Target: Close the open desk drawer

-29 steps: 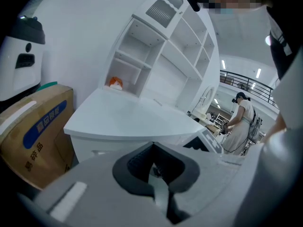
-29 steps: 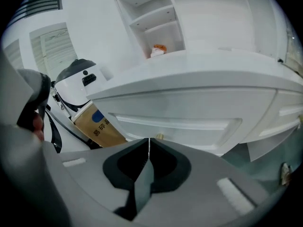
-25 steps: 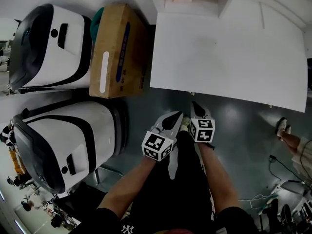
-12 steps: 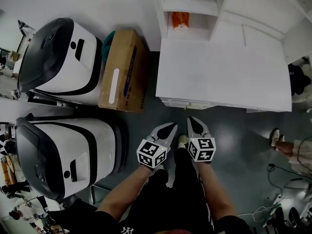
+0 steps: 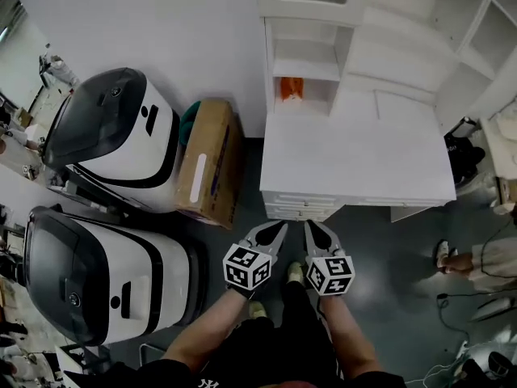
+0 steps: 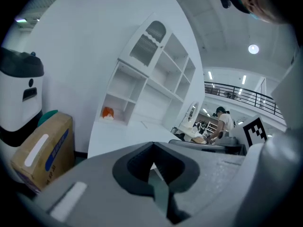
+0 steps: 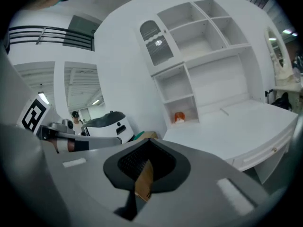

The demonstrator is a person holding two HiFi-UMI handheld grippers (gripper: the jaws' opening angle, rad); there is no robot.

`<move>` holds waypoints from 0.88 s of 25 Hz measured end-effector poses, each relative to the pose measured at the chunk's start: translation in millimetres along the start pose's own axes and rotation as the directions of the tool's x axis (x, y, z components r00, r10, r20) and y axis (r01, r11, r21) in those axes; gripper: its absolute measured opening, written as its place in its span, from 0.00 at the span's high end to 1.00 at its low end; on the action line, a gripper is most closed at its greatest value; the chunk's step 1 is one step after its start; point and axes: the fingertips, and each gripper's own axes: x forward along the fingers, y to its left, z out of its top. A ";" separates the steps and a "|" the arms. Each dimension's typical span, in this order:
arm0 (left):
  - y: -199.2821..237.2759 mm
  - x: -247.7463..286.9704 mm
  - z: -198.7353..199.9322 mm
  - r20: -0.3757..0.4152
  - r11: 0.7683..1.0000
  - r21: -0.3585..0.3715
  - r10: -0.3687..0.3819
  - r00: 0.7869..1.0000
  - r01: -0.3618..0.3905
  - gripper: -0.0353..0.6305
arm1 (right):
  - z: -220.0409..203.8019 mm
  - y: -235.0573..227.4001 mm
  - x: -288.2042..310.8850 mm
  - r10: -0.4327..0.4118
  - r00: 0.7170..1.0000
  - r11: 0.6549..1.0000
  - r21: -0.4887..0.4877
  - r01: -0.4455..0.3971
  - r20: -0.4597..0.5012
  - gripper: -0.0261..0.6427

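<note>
The white desk with a shelf hutch stands ahead of me. Its drawer fronts show as a narrow band under the front edge, and again as drawer fronts at the right of the right gripper view. From here I cannot tell whether one stands out. My left gripper and right gripper hang side by side just short of that edge, apart from the desk. Both are shut with nothing between the jaws, as the left gripper and right gripper show in their own views.
An orange object sits in a low hutch cubby. A cardboard box leans beside the desk's left side. Two large white and black machines fill the floor at left. A person's leg and shoe are at right.
The view has drawn back from the desk: the hutch shelves now show and the desk looks smaller. Both grippers stay shut and side by side, a bit lower in the picture.
</note>
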 end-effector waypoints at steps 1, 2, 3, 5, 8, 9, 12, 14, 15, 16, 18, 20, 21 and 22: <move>-5.6 -7.4 8.1 0.016 1.000 0.004 -0.005 1.000 0.005 0.94 | 8.9 6.8 -7.9 0.001 1.000 1.000 -0.001 -0.001 0.020 0.93; -11.6 -14.9 15.7 0.031 1.000 0.010 -0.012 0.999 0.012 0.94 | 16.7 13.7 -15.8 0.002 0.999 1.000 -0.005 -0.002 0.036 0.93; -18.1 -22.1 23.2 0.044 1.000 0.018 -0.020 0.999 0.020 0.95 | 23.7 20.3 -23.3 0.002 0.999 1.000 -0.010 -0.002 0.049 0.93; -30.7 -34.3 39.4 0.069 0.999 0.039 -0.036 0.997 0.034 0.95 | 37.0 32.2 -35.6 0.005 0.998 1.000 -0.025 -0.004 0.067 0.93; -42.5 -50.0 64.9 0.103 0.996 0.077 -0.042 0.994 0.034 0.94 | 56.5 48.6 -47.6 0.017 0.995 0.998 -0.054 -0.012 0.096 0.93; -45.0 -56.7 70.8 0.113 0.996 0.088 -0.042 0.993 0.032 0.94 | 60.5 54.7 -51.7 0.020 0.994 0.998 -0.061 -0.014 0.105 0.93; -51.3 -78.4 83.7 0.142 0.993 0.113 -0.045 0.989 0.029 0.94 | 67.1 72.2 -63.4 0.024 0.992 0.997 -0.075 -0.015 0.123 0.93; -53.4 -89.1 93.1 0.159 0.992 0.126 -0.050 0.986 0.029 0.95 | 74.1 81.2 -67.6 0.027 0.990 0.997 -0.078 -0.016 0.140 0.93; -54.5 -93.4 96.8 0.165 0.991 0.133 -0.050 0.985 0.028 0.95 | 78.1 85.3 -69.9 0.027 0.988 0.997 -0.080 -0.015 0.150 0.93; -56.2 -97.4 99.2 0.168 0.990 0.138 -0.050 0.985 0.027 0.95 | 81.9 89.2 -73.2 0.028 0.987 0.996 -0.084 -0.015 0.159 0.93; -62.7 -103.9 102.9 0.171 0.989 0.148 -0.052 0.984 0.026 0.95 | 89.9 96.2 -81.4 0.032 0.984 0.995 -0.097 -0.016 0.173 0.93; -70.4 -109.2 108.2 0.176 0.987 0.156 -0.056 0.983 0.029 0.94 | 98.9 101.6 -88.8 0.039 0.982 0.993 -0.115 -0.018 0.183 0.93; -73.8 -111.3 111.2 0.178 0.987 0.160 -0.058 0.982 0.030 0.95 | 102.9 103.4 -91.7 0.041 0.982 0.992 -0.122 -0.018 0.186 0.93; -76.6 -113.1 113.9 0.180 0.986 0.163 -0.060 0.982 0.030 0.95 | 106.3 104.7 -94.4 0.042 0.981 0.992 -0.128 -0.018 0.189 0.93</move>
